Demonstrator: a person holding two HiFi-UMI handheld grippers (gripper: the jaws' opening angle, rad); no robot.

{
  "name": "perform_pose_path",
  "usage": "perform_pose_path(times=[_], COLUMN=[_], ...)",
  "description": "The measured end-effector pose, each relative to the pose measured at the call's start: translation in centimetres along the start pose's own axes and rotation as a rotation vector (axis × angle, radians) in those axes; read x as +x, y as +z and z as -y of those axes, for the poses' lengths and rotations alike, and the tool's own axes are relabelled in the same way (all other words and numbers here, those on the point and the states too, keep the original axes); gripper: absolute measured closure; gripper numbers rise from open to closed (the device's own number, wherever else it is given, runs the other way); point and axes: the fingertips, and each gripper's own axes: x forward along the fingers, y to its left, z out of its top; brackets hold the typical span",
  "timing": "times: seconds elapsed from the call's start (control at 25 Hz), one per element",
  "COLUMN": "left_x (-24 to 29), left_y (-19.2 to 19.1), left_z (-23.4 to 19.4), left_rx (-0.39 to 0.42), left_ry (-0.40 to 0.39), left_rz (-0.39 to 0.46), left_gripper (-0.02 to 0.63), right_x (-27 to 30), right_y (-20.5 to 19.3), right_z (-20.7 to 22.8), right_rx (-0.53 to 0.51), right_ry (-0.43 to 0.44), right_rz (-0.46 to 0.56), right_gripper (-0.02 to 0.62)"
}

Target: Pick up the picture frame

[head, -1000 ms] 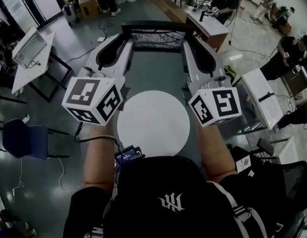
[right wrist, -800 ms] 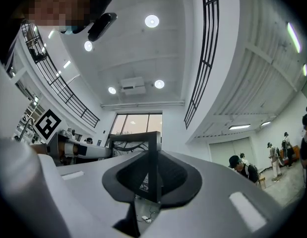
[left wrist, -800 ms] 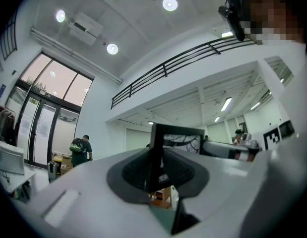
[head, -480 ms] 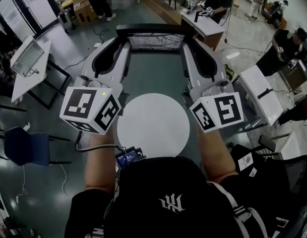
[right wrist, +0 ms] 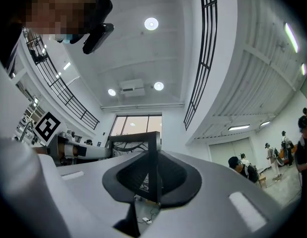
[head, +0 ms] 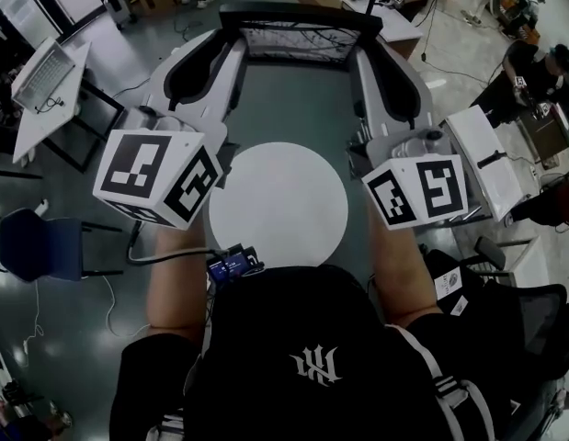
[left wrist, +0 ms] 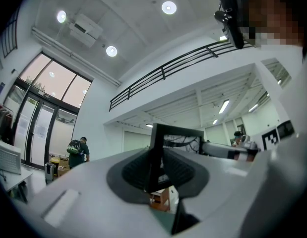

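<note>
A black picture frame (head: 298, 16) with a branch-patterned print hangs in the air beyond the round white table (head: 278, 205). My left gripper (head: 232, 51) clamps the frame's left side and my right gripper (head: 367, 53) clamps its right side. In the left gripper view the frame's edge (left wrist: 155, 152) stands upright between the dark pads (left wrist: 131, 170) of the left gripper (left wrist: 158, 180). The right gripper view shows the same: the frame's edge (right wrist: 153, 162) is pinched in the right gripper (right wrist: 152, 185). Both are shut on the frame.
A white desk with a laptop (head: 42, 73) and a blue chair (head: 36, 246) stand at the left. Another white desk (head: 491, 168) is at the right, with people seated beyond it. A small lit screen (head: 231, 266) hangs at my chest.
Both grippers have carried the frame a little farther from me, toward the top of the head view. The grip on the frame has stayed the same.
</note>
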Motion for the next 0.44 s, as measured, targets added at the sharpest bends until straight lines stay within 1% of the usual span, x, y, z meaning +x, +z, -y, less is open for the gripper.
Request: perform_pose_path(times=[0.44], left_x=[-0.51], left_y=[-1.0], left_z=[-0.8], left_rx=[-0.008], left_ry=[0.01], left_rz=[0.003], left_gripper=[0.528], right_x=[0.36], right_y=[-0.93], right_z=[-0.67], right_rx=[0.018], right_ry=[0.02], right_rz=[0.0], right_gripper=[0.541])
